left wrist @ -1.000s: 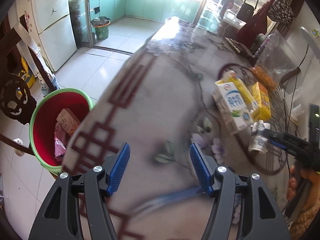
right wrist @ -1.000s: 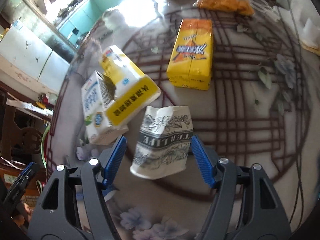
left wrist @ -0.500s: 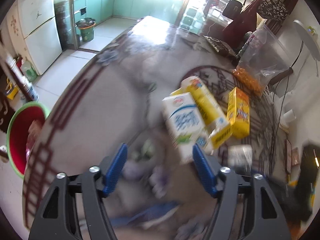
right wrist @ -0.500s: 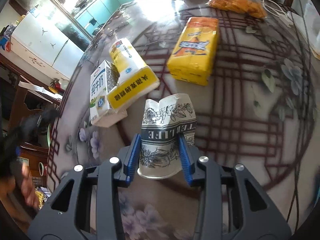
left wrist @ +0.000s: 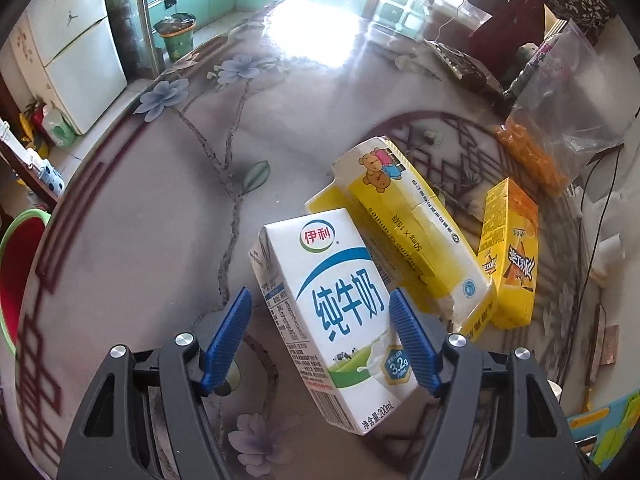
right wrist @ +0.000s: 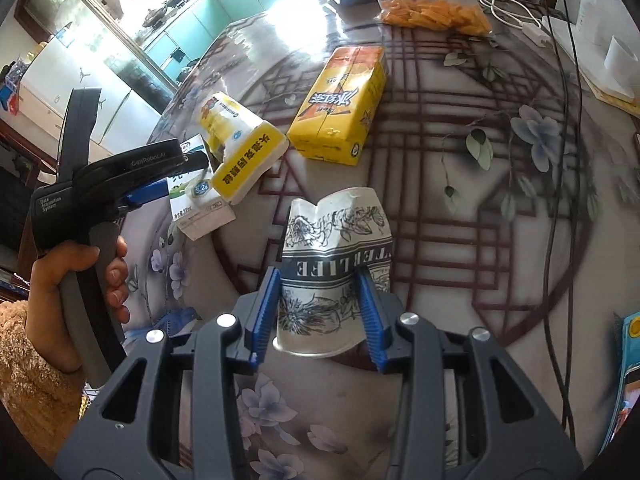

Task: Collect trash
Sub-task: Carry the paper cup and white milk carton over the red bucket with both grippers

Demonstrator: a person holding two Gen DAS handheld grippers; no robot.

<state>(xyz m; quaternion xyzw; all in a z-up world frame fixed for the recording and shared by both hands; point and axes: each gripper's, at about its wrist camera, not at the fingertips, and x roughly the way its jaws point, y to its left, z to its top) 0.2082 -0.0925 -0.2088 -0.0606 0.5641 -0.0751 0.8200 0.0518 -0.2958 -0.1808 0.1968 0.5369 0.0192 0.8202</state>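
Observation:
A white milk carton point(left wrist: 340, 312) with blue lettering lies on the floral table point(left wrist: 160, 208). My left gripper point(left wrist: 320, 336) is open and straddles it, with a gap showing at the left pad point(left wrist: 228, 336). A long yellow box point(left wrist: 412, 232) printed with a bear leans against the carton, and a yellow drink carton point(left wrist: 510, 256) lies beyond it. My right gripper point(right wrist: 320, 296) is shut on a crumpled, flower-printed paper cup point(right wrist: 332, 240), its pads squeezing the lower part. The right wrist view also shows the left gripper point(right wrist: 180, 178) over the milk carton point(right wrist: 200, 212), held by a hand point(right wrist: 76, 272).
A red bin with a green rim point(left wrist: 16, 272) stands on the floor beyond the table's left edge. At the far right lies a clear bag of orange snacks point(left wrist: 532, 152). Cables point(right wrist: 560, 80) run along the table's right side. A fridge point(left wrist: 76, 40) and a green bin point(left wrist: 176, 36) stand farther off.
My left gripper swung from the table edge beside the red bin across to the milk carton, which now sits between its jaws. My right gripper closed on the paper cup.

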